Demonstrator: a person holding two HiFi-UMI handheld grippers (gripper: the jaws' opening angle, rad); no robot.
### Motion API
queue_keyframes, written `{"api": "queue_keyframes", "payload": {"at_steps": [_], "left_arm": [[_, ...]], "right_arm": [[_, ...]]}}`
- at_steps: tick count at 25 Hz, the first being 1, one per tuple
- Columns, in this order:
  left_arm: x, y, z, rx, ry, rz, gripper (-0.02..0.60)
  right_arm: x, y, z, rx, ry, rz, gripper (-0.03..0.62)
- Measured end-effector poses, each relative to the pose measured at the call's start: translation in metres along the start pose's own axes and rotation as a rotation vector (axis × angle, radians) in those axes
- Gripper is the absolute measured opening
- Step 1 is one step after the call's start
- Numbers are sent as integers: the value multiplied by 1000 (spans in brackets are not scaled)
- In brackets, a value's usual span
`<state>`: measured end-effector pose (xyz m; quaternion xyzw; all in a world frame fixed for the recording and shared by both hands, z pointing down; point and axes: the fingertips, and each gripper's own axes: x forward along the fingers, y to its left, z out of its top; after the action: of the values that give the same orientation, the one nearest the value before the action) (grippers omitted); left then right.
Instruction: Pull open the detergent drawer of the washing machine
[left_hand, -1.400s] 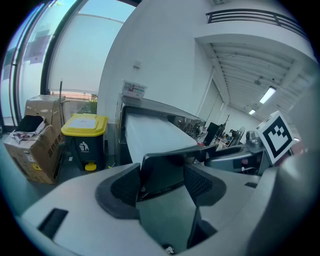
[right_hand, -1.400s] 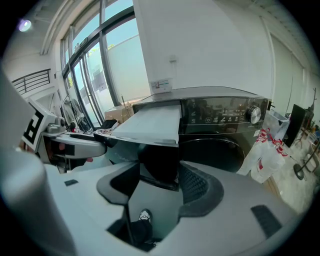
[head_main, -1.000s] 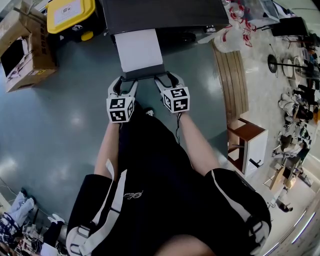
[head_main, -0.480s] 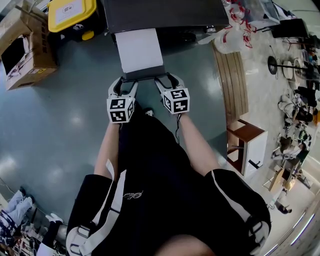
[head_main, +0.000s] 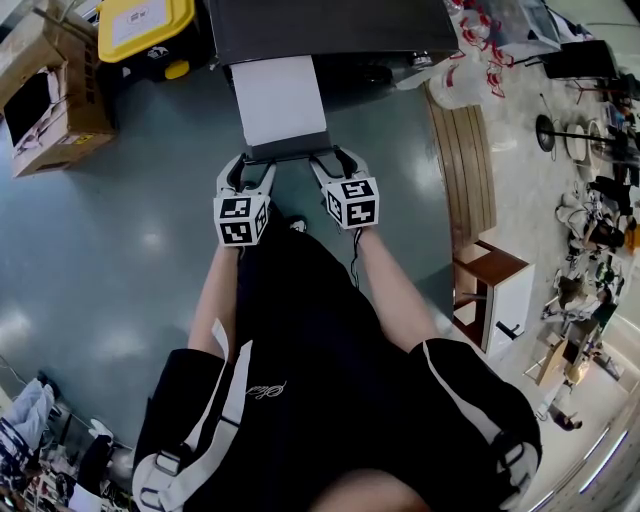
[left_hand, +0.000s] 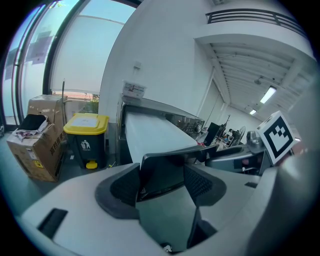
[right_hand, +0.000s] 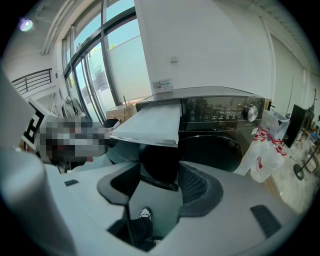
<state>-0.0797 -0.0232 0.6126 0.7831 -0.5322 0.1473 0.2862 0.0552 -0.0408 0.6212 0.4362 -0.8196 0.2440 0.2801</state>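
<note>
The long white detergent drawer (head_main: 280, 100) sits dead ahead of me at twelve o'clock in the head view. It reaches well out from the black front-loading washing machine (head_main: 330, 30) towards my body. Its dark front panel (head_main: 288, 150) is the near end, right between my two tools.

My left gripper (head_main: 256, 165) comes in on the panel's left corner from about seven o'clock. In the left gripper view the panel fills the gap between the ribbed pads, so I read that tool as clamped on it. My right gripper (head_main: 330, 160) takes the right corner from about five o'clock. In its own view the panel's end likewise sits pad to pad, and I read it as grasped too.

I judge the pull as good as finished, because a long stretch of white drawer top shows outside the machine. I cannot see from here whether it has reached its stop. What is left, at most, is a last bit of travel and then letting go with both tools.

Further out, a yellow-lidded black bin (head_main: 145, 25) stands at eleven o'clock and an open cardboard box (head_main: 50, 100) at ten. White plastic bags with red print (head_main: 465, 70) lie at one o'clock, and a small brown-and-white cabinet (head_main: 495, 290) is at three.
</note>
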Motion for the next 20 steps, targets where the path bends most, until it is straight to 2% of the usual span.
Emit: {"api": "queue_keyframes", "payload": {"at_steps": [20], "left_arm": [[-7,-8,-6,0,-2,11,272]], "right_arm": [[-9,1,-7,-3,-2,3,241]]}}
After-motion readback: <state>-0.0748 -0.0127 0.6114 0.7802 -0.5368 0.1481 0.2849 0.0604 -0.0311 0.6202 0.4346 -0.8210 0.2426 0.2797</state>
